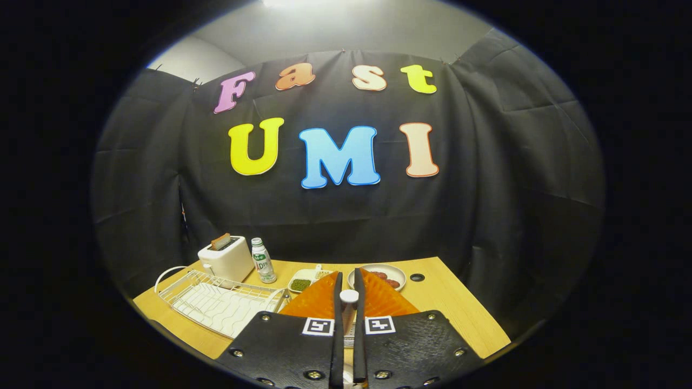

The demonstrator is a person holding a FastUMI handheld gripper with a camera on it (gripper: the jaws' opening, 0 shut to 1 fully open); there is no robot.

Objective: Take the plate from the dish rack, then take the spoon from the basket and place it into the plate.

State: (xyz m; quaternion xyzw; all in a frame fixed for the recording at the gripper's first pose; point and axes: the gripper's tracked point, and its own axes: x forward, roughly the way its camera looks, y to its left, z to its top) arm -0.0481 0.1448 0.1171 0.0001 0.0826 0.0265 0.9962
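Gripper [348, 281] hovering over desk [448, 302], fingers nearly together around white-tipped object [348, 296], grasp unclear; dish rack [216, 302] sitting beside toaster [226, 258].

Gripper [348, 286]: two textured plates are seen near the camera, each fastened with round screws and marked with one square black-and-white fiducial tag at its inner far corner. Two thin fingers [338, 302] run forward, nearly closed, narrow gap between.

Tool [348, 283] fingers nearly closed; narrow gap, seemingly gripping something.
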